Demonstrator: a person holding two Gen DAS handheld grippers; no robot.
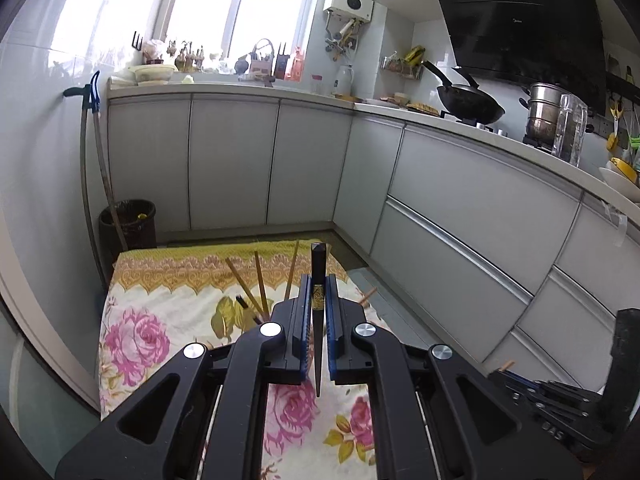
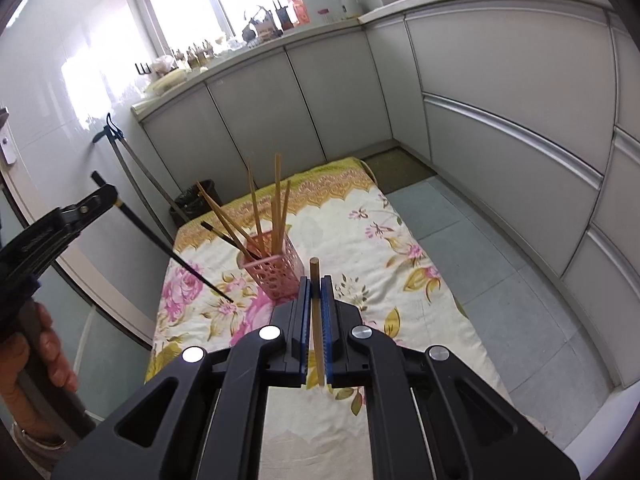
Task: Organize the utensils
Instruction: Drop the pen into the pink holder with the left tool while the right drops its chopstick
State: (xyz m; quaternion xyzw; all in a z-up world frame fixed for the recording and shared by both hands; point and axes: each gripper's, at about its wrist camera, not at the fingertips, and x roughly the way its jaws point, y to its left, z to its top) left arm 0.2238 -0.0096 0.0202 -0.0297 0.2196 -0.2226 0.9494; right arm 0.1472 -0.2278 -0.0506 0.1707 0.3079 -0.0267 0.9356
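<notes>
My left gripper [image 1: 318, 280] is shut on a black chopstick [image 1: 319, 312] that points forward, above the table. It also shows in the right wrist view [image 2: 105, 194], at the left, with the black chopstick [image 2: 176, 258] slanting down toward the cloth. My right gripper [image 2: 316, 282] is shut on a wooden chopstick [image 2: 316, 312], held just in front of a pink perforated holder [image 2: 276, 276]. The holder stands on the floral cloth and holds several wooden chopsticks [image 2: 276, 204] and a black one [image 2: 224, 238]. In the left wrist view only the chopstick tops [image 1: 258, 276] show.
The table is covered by a floral cloth [image 2: 384, 248]. White kitchen cabinets [image 1: 460, 216] run along the back and right. A dark bin [image 1: 128, 224] and long-handled tools [image 1: 94, 160] stand at the far left. The tiled floor [image 2: 500, 288] lies right of the table.
</notes>
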